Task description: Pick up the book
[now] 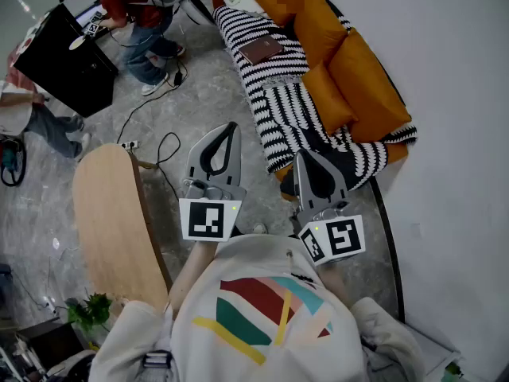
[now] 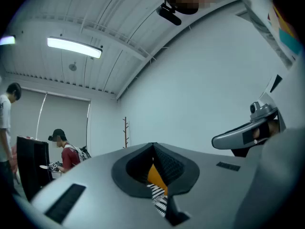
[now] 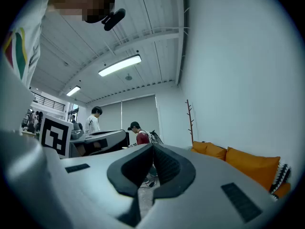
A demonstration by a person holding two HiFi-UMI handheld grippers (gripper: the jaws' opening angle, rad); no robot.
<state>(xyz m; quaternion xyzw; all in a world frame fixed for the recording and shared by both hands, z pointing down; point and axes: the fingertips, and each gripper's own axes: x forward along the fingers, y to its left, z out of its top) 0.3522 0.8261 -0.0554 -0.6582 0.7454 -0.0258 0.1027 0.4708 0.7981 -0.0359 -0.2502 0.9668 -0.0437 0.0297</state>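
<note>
**A:** Brown cover, up top. Is that the book (image 1: 261, 49)?

**B:** I'd judge so. In the head view it lies flat at twelve o'clock on the striped blanket (image 1: 274, 94) draped over the orange sofa (image 1: 350, 78), well apart from both tools.

**A:** And the tools?

**B:** The left gripper (image 1: 230, 129) and right gripper (image 1: 304, 159) are held side by side before the chest, pointing toward twelve. That looks like a carrying pose for the approach.

**A:** Left gripper view?

**B:** The jaws are pressed together with nothing between them. Orange and stripes show behind the tips, so it is aimed at the sofa.

**A:** Right gripper view?

**B:** Also pressed together and empty, with the sofa at four o'clock. Both must spread before any grasp.
</note>
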